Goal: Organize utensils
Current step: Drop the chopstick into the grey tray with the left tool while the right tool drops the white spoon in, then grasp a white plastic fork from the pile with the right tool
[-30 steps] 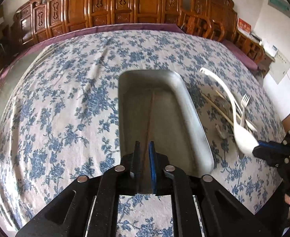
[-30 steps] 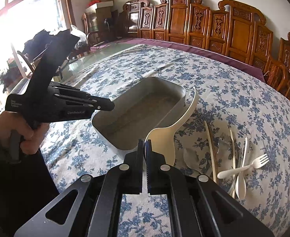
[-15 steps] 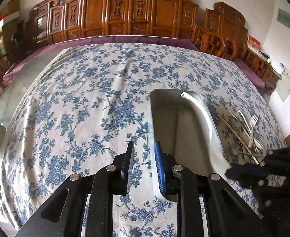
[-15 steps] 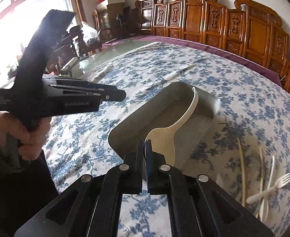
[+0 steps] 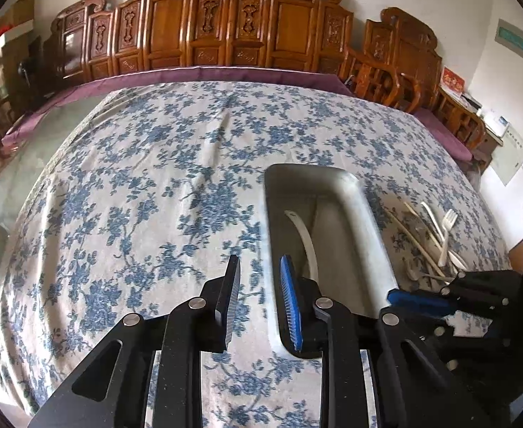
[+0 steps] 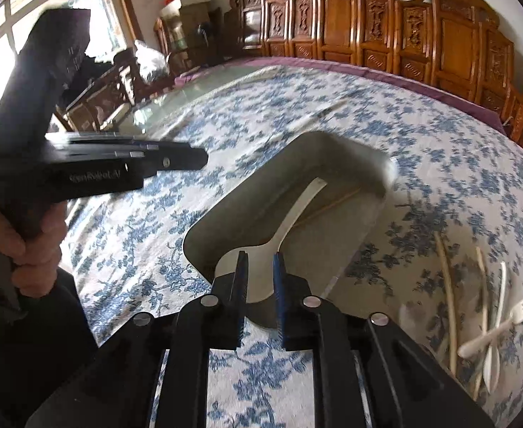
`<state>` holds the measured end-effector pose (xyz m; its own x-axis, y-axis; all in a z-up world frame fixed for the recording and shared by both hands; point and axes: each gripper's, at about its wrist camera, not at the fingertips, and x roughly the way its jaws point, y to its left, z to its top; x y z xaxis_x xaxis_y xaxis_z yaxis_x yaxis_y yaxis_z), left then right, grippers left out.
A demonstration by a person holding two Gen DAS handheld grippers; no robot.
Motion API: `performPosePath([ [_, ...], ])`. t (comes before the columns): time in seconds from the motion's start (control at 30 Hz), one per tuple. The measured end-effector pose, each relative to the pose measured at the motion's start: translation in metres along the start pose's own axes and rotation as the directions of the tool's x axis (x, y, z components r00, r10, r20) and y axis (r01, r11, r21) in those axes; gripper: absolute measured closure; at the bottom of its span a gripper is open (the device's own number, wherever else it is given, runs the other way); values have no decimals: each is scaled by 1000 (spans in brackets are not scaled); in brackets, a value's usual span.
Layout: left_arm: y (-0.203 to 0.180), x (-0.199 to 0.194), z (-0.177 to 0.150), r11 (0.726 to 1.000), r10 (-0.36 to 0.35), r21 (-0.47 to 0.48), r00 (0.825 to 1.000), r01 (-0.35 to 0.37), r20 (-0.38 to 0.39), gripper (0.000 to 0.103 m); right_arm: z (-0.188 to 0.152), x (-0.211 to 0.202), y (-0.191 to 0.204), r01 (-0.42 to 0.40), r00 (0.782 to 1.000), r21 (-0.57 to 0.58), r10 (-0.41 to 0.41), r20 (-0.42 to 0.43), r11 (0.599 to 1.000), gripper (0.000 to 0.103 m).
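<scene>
My right tongs are opening over the near end of the tray. The white spoon lies in the tray, its bowl showing between the pads, and I can't see either pad pressing on it, so I call it let go. The spoon's handle runs up the tray floor toward the far end.

My left tongs are opening too, nothing between them, hovering over the cloth just off the tray's left wall. From this view the spoon's handle curves along the tray floor. A hand grips the left rig's handle.

Tray sits mid-counter, long axis running away from me. Toward the counter's right edge, loose on the cloth: a white fork, another white utensil crossing it, and pale chopsticks. Blurry there, can't count them. Carved wooden chairs line the far edge.
</scene>
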<state>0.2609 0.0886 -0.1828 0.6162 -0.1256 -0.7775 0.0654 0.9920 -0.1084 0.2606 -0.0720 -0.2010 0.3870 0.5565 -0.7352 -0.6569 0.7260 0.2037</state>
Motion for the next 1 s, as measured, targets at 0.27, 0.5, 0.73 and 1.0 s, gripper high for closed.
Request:
performPosePath([
  [0.27,-30,-14,-3,998,-44,44,999,43,26,49,-30,-56,-38,126,992,46,-128,23,991,87],
  [0.5,-62,-19,-9,995,-68,82,997,65,26,40,-66,-84,-91,238,971,130,-240,1,963,69],
  [0.73,-95,-9,-13,989,-69,130,998,67,8,40,-75,-83,-145,338,939,243,-344,-15,910,54],
  [1.0,-115,-1,-17,984,-73,162,997,74,-11,40,-72,-50,-199,357,932,393,-348,-97,847,47],
])
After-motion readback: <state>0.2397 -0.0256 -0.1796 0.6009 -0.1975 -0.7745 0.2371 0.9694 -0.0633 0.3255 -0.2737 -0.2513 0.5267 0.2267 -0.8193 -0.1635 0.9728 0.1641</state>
